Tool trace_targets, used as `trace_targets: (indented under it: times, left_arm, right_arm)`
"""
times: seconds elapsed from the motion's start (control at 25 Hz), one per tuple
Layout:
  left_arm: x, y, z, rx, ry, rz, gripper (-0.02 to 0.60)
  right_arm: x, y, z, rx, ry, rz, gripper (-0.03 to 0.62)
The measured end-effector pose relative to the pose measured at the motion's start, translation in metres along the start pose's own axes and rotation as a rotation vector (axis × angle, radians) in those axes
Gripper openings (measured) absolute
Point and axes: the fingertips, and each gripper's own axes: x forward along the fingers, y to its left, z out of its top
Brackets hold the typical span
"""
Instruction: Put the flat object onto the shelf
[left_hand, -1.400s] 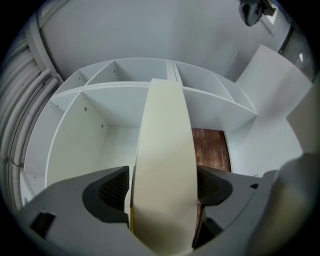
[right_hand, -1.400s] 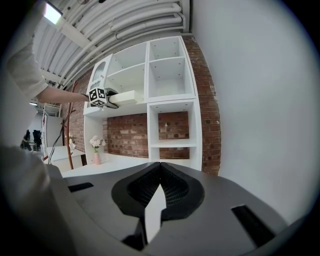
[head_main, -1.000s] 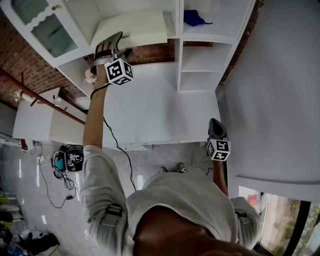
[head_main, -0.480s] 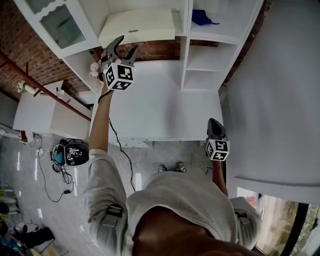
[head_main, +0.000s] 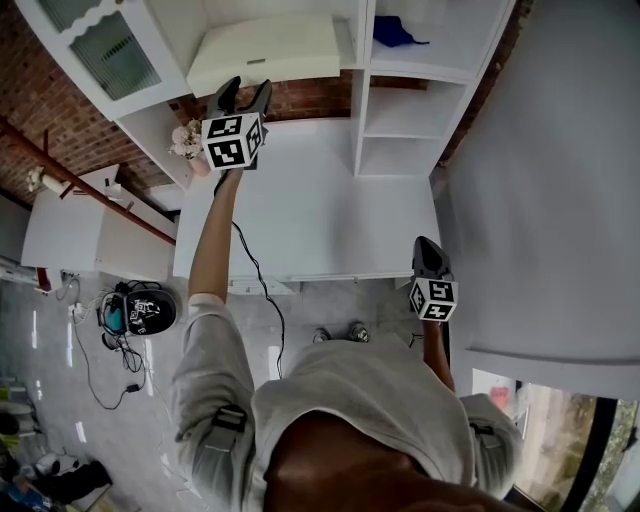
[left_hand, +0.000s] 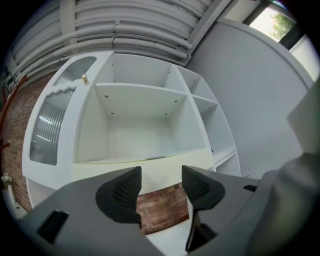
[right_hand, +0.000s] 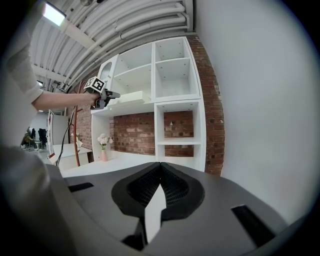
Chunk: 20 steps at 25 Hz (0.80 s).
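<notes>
White shelf unit against brick wall, above white table.
Cream flat object lying flat on the wide left shelf; left claw raised just below its front edge, not touching it, jaws closing with nothing between them; right claw held low by table's near right corner, jaws pressed together, empty; vase of pale flowers at table's left end.

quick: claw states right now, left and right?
Left claw: open, jaws closing, nothing between them.
Right claw: closed, empty.
</notes>
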Motion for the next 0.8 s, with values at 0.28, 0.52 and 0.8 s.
trace_targets:
  times: [0.28,0.52,0.8]
  left_arm:
    - [0.017,0.002,-0.009,0.007,0.027,0.004,0.259]
    - [0.03,0.004,-0.01,-0.008,0.034,0.004,0.261]
    - [0.052,0.005,-0.011,-0.027,0.035,0.014,0.261]
  right_arm:
    - [0.0,-0.009,-0.002,0.006,0.001,-0.017,0.028]
    - [0.011,-0.01,0.001,0.005,-0.002,-0.017,0.028]
    - [0.02,-0.013,0.004,0.01,-0.011,-0.024,0.028]
